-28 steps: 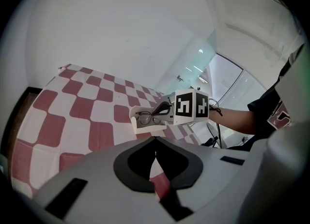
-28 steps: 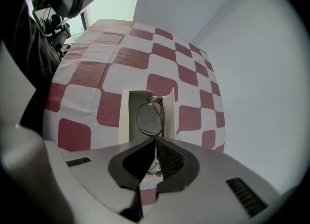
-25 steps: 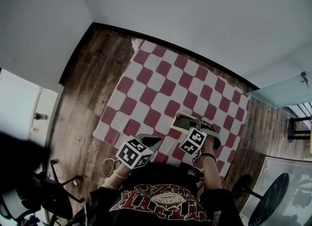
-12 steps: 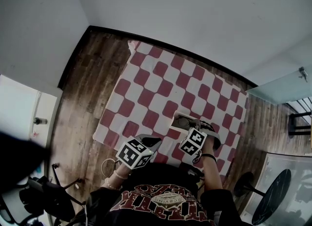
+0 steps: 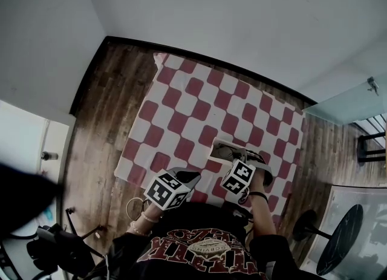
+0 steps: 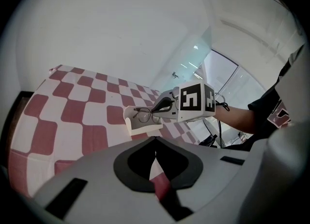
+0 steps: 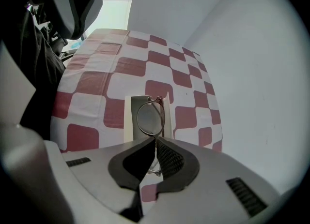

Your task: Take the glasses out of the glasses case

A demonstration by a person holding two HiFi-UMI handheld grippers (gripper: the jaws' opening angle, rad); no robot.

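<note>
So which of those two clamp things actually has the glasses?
The right gripper: its jaws are shut on the glasses at the white case. The left gripper is shut on nothing.

Soft, even daylight; bright windows glare at the edges; strong fisheye bending, dark vignetted corners, slight softness.

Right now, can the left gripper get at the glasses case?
Probably yes. Bare tablecloth lies between the left gripper and the glasses case; the right gripper holds the glasses from the other side. The left fingers are shut and must open first.
</note>
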